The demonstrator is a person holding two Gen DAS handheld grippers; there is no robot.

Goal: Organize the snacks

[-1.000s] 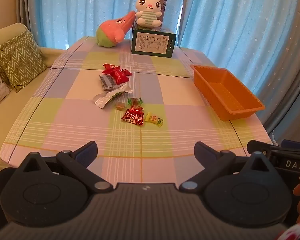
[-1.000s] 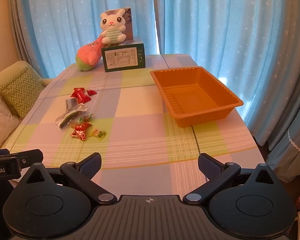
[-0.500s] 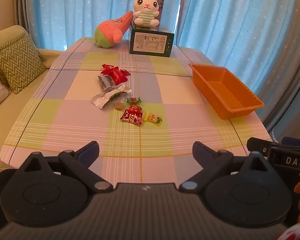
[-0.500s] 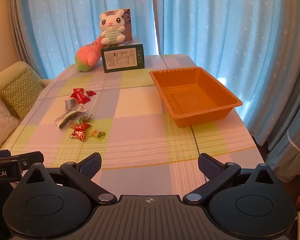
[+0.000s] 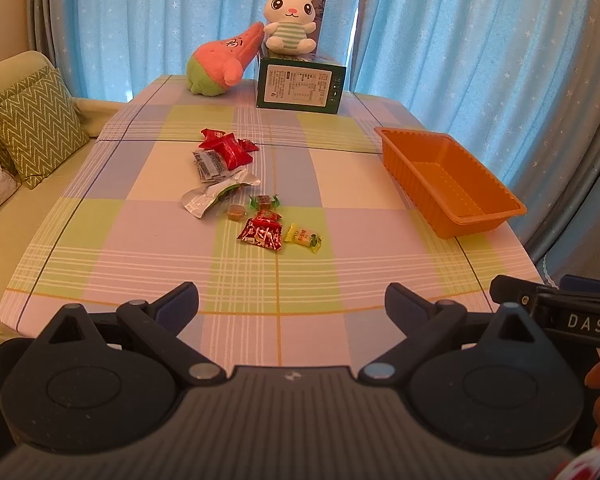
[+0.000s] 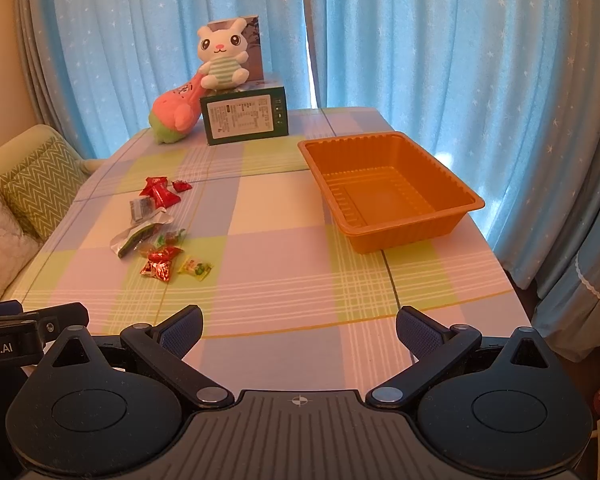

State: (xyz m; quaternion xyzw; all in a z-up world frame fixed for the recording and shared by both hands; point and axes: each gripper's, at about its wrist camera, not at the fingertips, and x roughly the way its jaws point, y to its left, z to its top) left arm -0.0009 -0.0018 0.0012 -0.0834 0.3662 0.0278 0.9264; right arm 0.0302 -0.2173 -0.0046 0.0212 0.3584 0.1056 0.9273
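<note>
Both my wrist cameras sit back at the near edge of the bench [image 5: 140, 248], raised above it and looking forward and down along open jaws toward the curtains [image 6: 420, 40]. My left view faces the snack pile [image 5: 256, 196] almost head-on, with the orange tray [image 5: 480, 216] off to its right. My right view stands further right, nearer the tray, with the pile to its left. They share the whole benchtop, and each catches the other gripper's edge.

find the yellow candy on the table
The yellow candy lies on the checked tablecloth at the near end of the snack cluster, just right of the red foil packet in both views.
</note>
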